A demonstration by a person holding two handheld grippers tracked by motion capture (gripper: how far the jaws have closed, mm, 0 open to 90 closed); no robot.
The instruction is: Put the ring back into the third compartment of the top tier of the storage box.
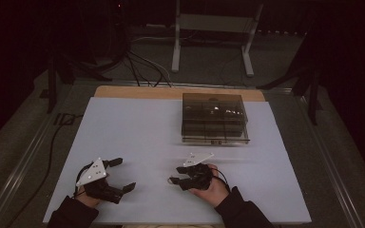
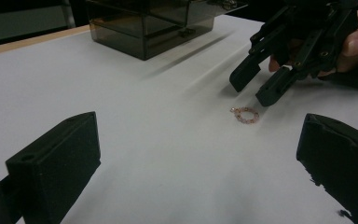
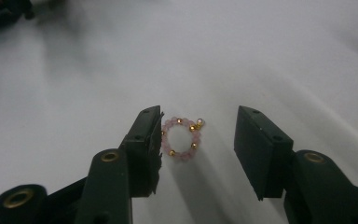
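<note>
Between the right gripper's (image 3: 198,140) half-open jaws, the small pink-and-gold beaded bracelet (image 3: 182,139) lies flat on the white tabletop (image 3: 74,93), ungripped, so closing could skid over it or pinch just 1 bead.

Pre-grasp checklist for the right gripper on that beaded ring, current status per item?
1. Small ring of pink and gold beads lies flat on the white table: ok.
2. Ring sits between the right gripper fingers: ok, though off centre, close against one finger, with a gap to the other.
3. Fingers not yet pressing on the ring: ok, gripper open.
4. Fingertips low enough to catch the beads: cannot tell.
5. Left gripper out of the way: ok, open and off to the side.
6. Smoky transparent plastic box ready to receive, lid open: cannot tell.
</note>
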